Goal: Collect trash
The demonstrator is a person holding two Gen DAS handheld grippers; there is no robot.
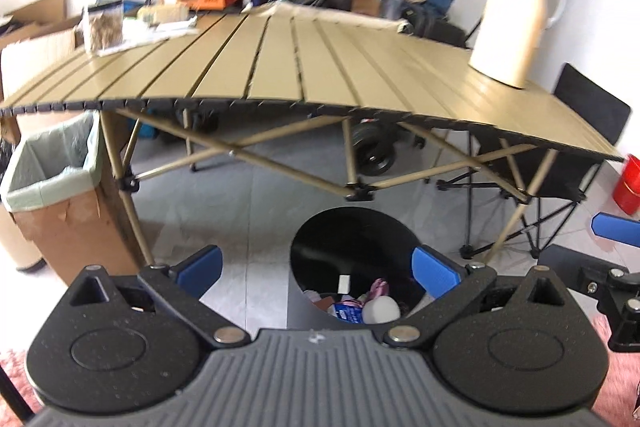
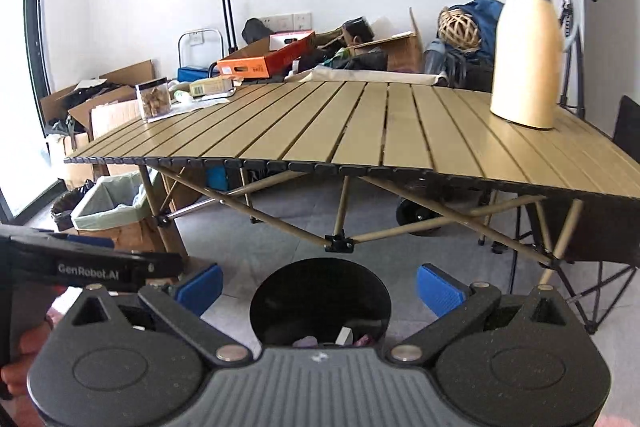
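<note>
A round black trash bin (image 1: 352, 227) stands on the floor below the table's near edge, with wrappers and a white cup (image 1: 382, 309) inside. My left gripper (image 1: 318, 269) hangs open above and just left of the bin, nothing between its blue pads (image 1: 434, 271). In the right wrist view the same bin (image 2: 320, 291) sits directly below my right gripper (image 2: 320, 287), which is open and empty. The right gripper also shows at the far right of the left wrist view (image 1: 612, 227).
A tan slatted folding table (image 2: 360, 131) holds a cream thermos jug (image 2: 528, 47) at right and a clear jar with papers (image 2: 154, 99) at far left. A lined cardboard box (image 1: 52, 179) stands at left. A black folding chair (image 1: 580, 155), boxes and bags crowd the back wall.
</note>
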